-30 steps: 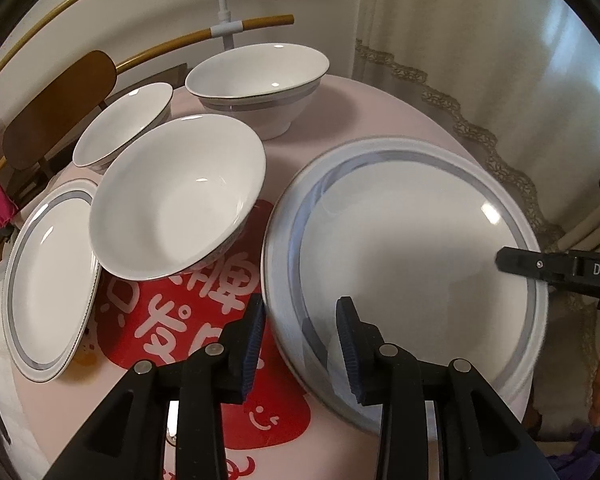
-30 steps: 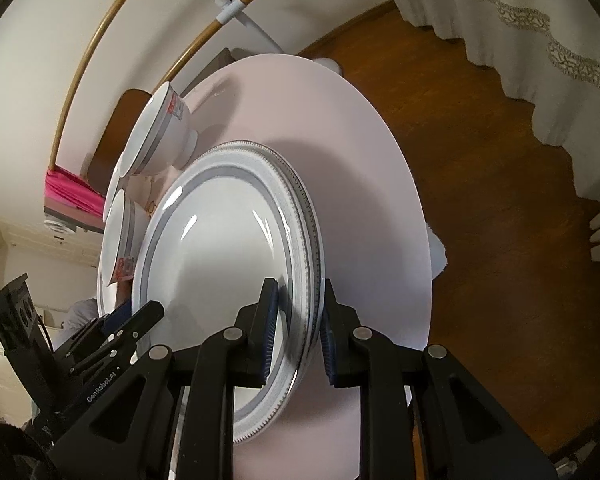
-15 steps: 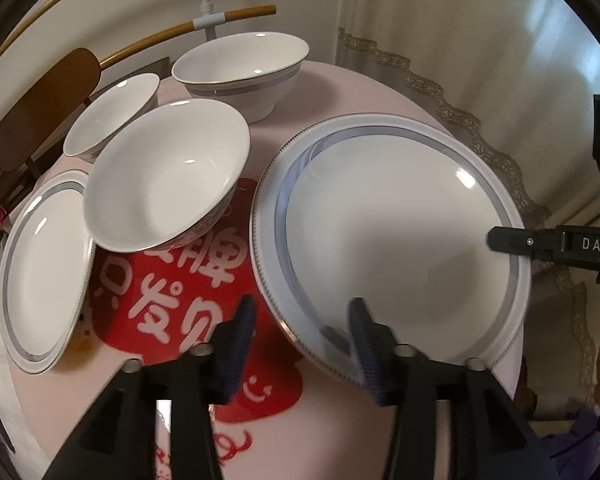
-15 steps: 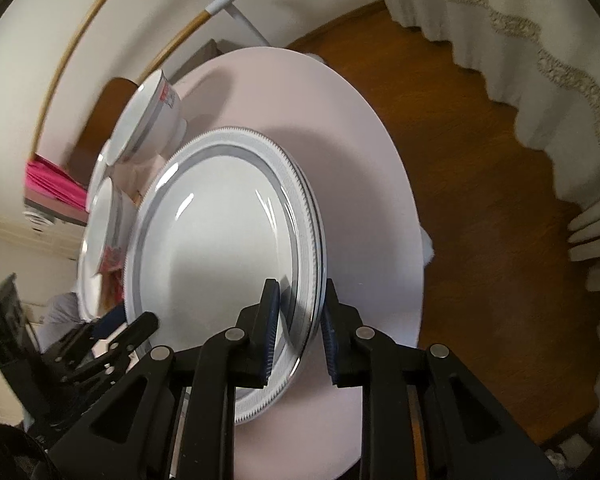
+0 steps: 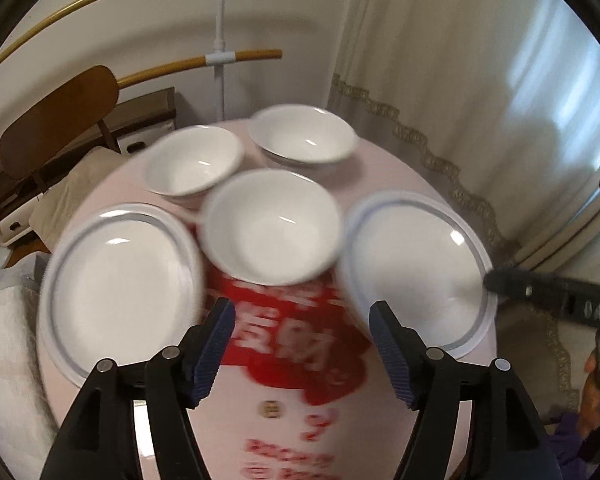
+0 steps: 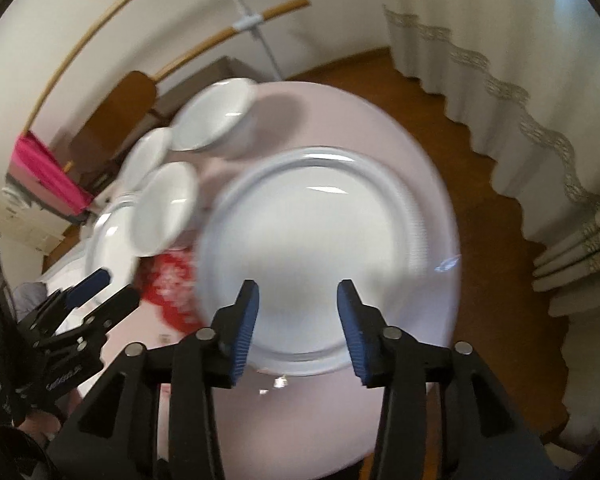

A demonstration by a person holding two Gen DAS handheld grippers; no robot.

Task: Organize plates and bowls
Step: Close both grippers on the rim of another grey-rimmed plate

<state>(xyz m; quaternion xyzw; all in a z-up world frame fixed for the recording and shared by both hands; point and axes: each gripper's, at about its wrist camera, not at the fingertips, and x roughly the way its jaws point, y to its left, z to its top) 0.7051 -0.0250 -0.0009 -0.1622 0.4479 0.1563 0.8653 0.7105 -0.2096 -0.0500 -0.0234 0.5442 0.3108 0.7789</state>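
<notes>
The round pink bench (image 5: pixel 384 168) carries everything, with a cream lace-edged curtain (image 5: pixel 460 80) hanging behind it and brown wooden floor (image 6: pixel 500 240) showing past its far edge. On the bench's right side, seen from the left wrist, lies the large grey-banded plate (image 5: pixel 416 264), flat near the edge; it looks like the top of a stack, though blur keeps me from being sure. Across from it on the left lies a second grey-banded plate (image 5: pixel 116 288), also flat. Between the two plates sits the nearest white bowl (image 5: pixel 272 224), upright, over the upper edge of a red printed mat (image 5: pixel 300 344) with white characters. Behind it stand two more white bowls, the left rear bowl (image 5: pixel 192 160) and the right rear bowl (image 5: pixel 302 134), close together and upright. A brown chair back (image 5: pixel 56 120) stands beyond the bench on the left. The left hand-held gripper (image 5: pixel 302 320) hangs above the red mat, its blue-padded jaws having just been opening; they stand well apart with nothing between them. The right hand-held gripper (image 6: pixel 298 304) hangs over the near part of the large plate, its jaws likewise just opening, parted and clear of the rim, gripping nothing. Part of a person's hand (image 5: pixel 596 396) shows at the right edge of the left wrist view, holding that gripper's handle.
</notes>
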